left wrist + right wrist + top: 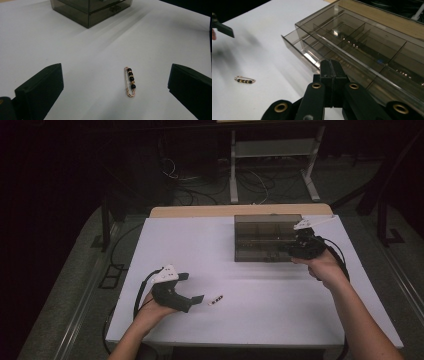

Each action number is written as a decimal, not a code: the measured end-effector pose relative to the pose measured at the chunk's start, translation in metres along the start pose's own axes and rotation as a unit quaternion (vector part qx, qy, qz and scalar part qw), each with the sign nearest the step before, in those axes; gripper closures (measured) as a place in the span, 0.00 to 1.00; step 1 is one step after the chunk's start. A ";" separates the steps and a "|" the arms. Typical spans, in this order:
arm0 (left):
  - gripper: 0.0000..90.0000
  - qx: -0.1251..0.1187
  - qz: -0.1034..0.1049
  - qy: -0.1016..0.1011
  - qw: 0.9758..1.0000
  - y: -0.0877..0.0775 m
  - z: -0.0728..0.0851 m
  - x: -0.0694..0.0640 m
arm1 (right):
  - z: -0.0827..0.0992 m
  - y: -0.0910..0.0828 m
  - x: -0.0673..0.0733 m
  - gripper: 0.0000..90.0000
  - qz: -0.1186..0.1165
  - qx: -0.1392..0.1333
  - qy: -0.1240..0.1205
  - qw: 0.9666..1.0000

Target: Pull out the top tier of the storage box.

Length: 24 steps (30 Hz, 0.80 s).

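A gold safety pin strung with black beads [130,81] lies flat on the white table [260,310]. It shows in the high view as the pin [215,300] and in the right gripper view as the pin [244,80]. My left gripper [192,287] rests low on the table just left of it, jaws wide open; in its own view the left gripper [116,75] has the pin lying between the two pads, nearer the right one, untouched. My right gripper [294,247] is at the front right of a smoky clear drawer box [260,237]. The right gripper [333,72] has its jaws pressed together with nothing in them.
The box's lower drawer [299,51] stands pulled out a little toward the table's front, and its divided compartments hold small items. A wooden strip [240,210] runs along the table's far edge. Cables and a white stand [272,165] are on the floor beyond.
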<state>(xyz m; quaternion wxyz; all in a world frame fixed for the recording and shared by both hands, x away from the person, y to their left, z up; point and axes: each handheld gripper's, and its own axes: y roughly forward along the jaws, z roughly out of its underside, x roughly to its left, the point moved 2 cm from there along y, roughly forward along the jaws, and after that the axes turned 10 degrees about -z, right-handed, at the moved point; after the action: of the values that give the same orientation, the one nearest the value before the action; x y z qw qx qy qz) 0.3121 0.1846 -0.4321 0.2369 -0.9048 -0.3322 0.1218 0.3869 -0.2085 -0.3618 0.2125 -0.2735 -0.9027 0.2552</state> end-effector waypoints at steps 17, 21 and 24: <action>0.00 0.000 -0.001 0.000 1.000 0.000 0.000 -0.001 | -0.001 0.019 -0.019 0.99 0.005 0.030 0.015 0.999; 0.00 0.001 0.000 0.002 1.000 0.000 0.000 -0.002 | 0.001 0.018 -0.022 0.99 0.009 0.029 0.018 0.999; 0.00 0.001 0.000 0.002 1.000 0.000 0.000 -0.001 | 0.003 0.018 -0.024 0.99 0.012 0.031 0.022 0.999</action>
<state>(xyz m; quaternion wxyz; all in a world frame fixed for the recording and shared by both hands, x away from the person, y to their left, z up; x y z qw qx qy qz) 0.3113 0.1834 -0.4320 0.2386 -0.9049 -0.3312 0.1205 0.4105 -0.2108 -0.3801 0.2378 -0.2828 -0.8861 0.2798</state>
